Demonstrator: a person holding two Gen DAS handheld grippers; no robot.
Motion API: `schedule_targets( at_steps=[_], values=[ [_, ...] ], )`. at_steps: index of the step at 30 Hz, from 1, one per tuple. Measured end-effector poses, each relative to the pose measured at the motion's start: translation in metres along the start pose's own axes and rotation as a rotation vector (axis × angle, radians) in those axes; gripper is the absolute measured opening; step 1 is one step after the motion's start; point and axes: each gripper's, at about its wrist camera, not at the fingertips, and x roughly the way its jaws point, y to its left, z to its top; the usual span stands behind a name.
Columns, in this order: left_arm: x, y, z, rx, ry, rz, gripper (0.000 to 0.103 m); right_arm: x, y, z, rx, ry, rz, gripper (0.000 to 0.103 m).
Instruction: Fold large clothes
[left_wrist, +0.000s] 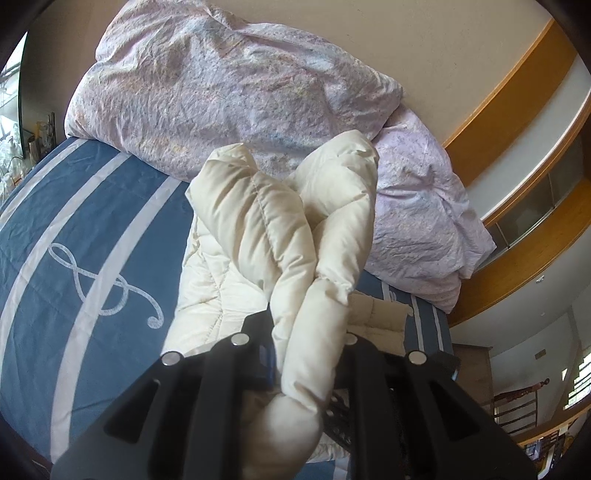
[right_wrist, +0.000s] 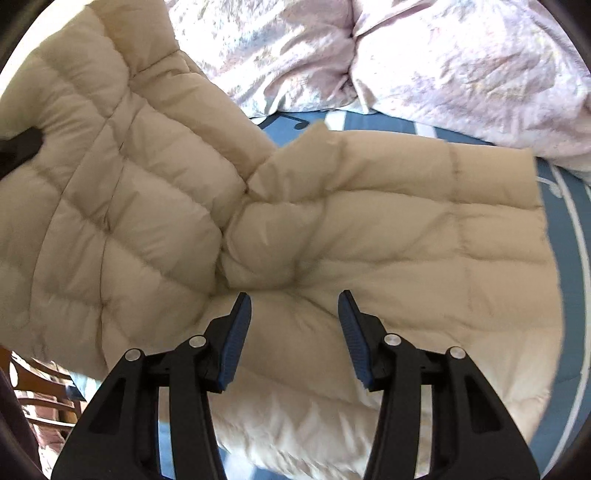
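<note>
A cream quilted down jacket (right_wrist: 332, 221) lies on the blue bedspread (left_wrist: 74, 221). In the left wrist view my left gripper (left_wrist: 308, 328) is shut on a puffy fold of the jacket (left_wrist: 295, 258), which bulges up between the black fingers and hides the pads. In the right wrist view my right gripper (right_wrist: 293, 299) hovers over the jacket's middle, open, with nothing between its blue pads (right_wrist: 236, 332). The jacket's left part is lifted, and a dark gripper tip (right_wrist: 22, 147) shows at its far left edge.
A crumpled lilac duvet (left_wrist: 221, 85) is heaped along the head of the bed, beside a cream wall and a wooden headboard ledge (left_wrist: 517, 110). White stripes and music-note prints cross the bedspread. Chairs (left_wrist: 517, 410) stand beyond the bed's right side.
</note>
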Motion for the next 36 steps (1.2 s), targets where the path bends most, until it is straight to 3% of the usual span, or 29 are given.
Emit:
schedule_targets(
  at_steps=[8,17,36],
  values=[
    [0.016,-0.039,-0.021,0.019,0.015,-0.002,0.015,-0.028,-0.014,-0.044,-0.039,0.003,-0.053,0.051],
    [0.044,-0.084,-0.044,0.066,0.06,-0.001,0.015,-0.041,-0.042,-0.085,0.006,0.018,-0.069,0.051],
    [0.106,-0.152,-0.084,0.134,0.237,-0.048,0.019,-0.022,-0.07,-0.09,0.057,0.042,-0.03,0.051]
  ],
)
